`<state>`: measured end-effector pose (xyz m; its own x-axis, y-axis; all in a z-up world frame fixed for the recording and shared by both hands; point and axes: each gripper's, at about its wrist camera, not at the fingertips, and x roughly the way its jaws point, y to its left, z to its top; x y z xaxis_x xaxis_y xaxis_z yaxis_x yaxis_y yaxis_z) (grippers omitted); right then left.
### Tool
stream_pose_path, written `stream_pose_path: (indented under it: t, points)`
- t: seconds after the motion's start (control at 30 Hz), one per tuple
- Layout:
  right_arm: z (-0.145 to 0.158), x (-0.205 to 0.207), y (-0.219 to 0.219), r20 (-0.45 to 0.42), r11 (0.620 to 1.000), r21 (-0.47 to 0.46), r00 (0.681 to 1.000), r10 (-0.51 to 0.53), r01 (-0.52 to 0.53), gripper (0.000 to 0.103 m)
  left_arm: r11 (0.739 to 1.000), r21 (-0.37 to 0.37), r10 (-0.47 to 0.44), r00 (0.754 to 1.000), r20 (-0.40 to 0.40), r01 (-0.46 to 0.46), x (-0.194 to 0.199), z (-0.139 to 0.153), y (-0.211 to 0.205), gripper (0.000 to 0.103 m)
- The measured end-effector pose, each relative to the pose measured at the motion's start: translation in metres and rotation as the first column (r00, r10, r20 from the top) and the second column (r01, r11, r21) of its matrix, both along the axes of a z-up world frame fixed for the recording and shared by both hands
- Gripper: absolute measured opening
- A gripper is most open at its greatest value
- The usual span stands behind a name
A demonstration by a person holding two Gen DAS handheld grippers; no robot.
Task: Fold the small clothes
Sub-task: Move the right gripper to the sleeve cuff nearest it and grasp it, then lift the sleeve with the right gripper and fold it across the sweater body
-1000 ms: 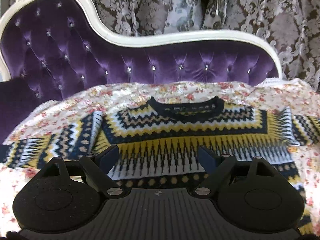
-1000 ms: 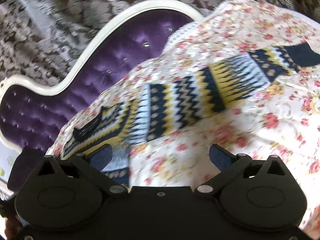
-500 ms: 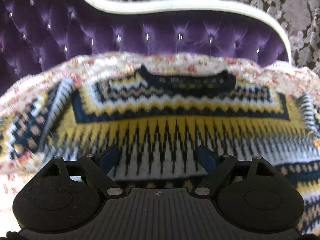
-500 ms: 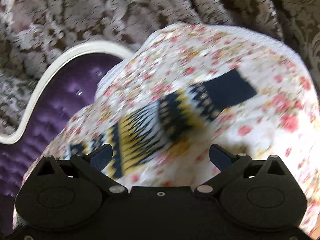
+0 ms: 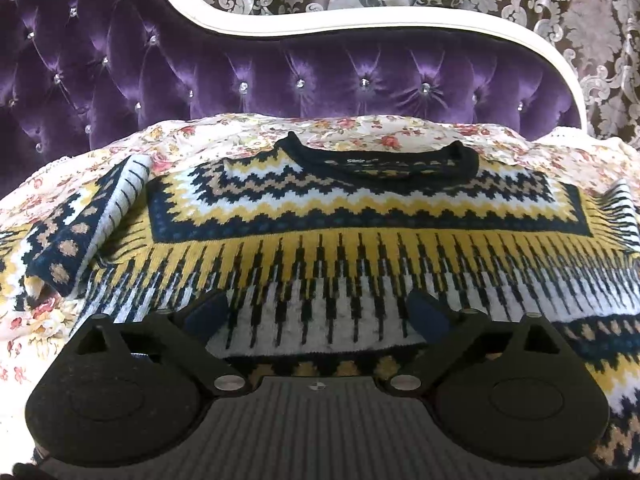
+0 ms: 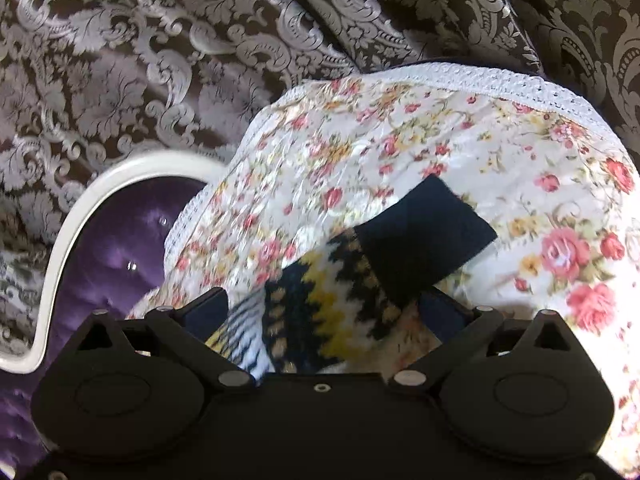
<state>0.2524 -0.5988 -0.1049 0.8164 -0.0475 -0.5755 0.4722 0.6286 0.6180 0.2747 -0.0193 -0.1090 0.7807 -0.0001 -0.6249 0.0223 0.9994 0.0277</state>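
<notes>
A patterned knit sweater [image 5: 360, 232] in yellow, navy and white lies flat, front up, on a floral cloth [image 5: 360, 128], its navy collar [image 5: 380, 164] at the far side. My left gripper [image 5: 320, 316] is open just above the sweater's lower body, near the hem. The sweater's left sleeve [image 5: 80, 232] is bunched at the left. In the right wrist view the right sleeve [image 6: 328, 300] with its navy cuff [image 6: 424, 232] lies between the fingers of my open right gripper [image 6: 324, 312].
A purple tufted sofa back [image 5: 280, 72] with a white frame [image 5: 360, 26] rises behind the cloth. Grey damask curtains [image 6: 160, 40] hang behind. The floral cloth's lace edge [image 6: 500, 76] drops off at the right end.
The left gripper has moved in closer over the sweater's body. The right gripper has swung right along the sleeve, and the cuff end now sits between its open fingers.
</notes>
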Motion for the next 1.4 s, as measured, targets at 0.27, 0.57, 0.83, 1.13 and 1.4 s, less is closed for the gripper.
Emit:
stream_pose_path:
  t: [0.27,0.57,0.83,1.13,1.4]
  points:
    - [0.005,0.012,-0.001,-0.154,0.988,-0.156,0.987,-0.037,0.013,0.012,1.000,0.003,0.002,1.000,0.006,-0.002,0.000,-0.002,0.000,0.101]
    - [0.101,0.020,0.062,-0.032,0.949,-0.291,0.993,0.116,-0.121,0.012,1.000,0.006,0.002,1.000,0.004,-0.002,0.000,-0.002,0.000,0.102]
    - [0.189,0.057,0.208,0.079,0.849,-0.378,0.901,0.428,-0.370,0.012,1.000,-0.007,-0.006,1.000,-0.013,0.006,0.002,0.001,0.002,0.100]
    - [0.188,0.089,0.394,0.124,0.699,-0.373,0.714,0.690,-0.610,0.012,0.983,-0.175,0.039,0.997,-0.061,-0.049,-0.025,0.038,0.055,0.097]
    - [0.120,0.105,0.524,0.041,0.583,-0.338,0.608,0.793,-0.739,0.012,0.983,-0.148,0.103,0.992,-0.076,-0.113,-0.048,0.052,0.114,0.097]
